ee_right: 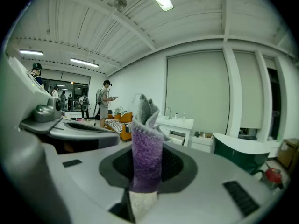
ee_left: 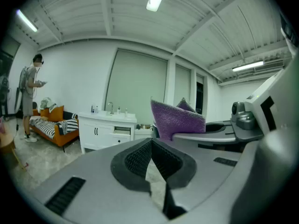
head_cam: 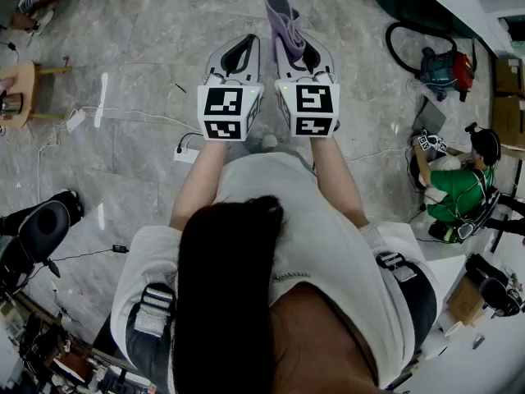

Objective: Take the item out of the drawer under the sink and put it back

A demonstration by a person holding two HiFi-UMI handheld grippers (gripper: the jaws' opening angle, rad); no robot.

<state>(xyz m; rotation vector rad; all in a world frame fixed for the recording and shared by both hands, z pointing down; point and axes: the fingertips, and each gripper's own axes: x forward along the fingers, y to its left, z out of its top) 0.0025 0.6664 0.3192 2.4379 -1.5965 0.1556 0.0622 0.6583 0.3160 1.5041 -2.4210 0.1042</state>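
A purple cloth stands up between the jaws of my right gripper, which is shut on it; in the right gripper view the cloth fills the gap between the pads. My left gripper is level with it on the left, shut with nothing in it, and its pads meet at the tips. The cloth also shows in the left gripper view. Both grippers are held out over the marble floor. Far ahead stands the white sink cabinet, one drawer pulled out.
A vacuum cleaner, a power strip with cables and a wooden stool are on the floor. A seated person in green is at the right. An orange sofa and a standing person are left of the cabinet. A dark green tub is right of it.
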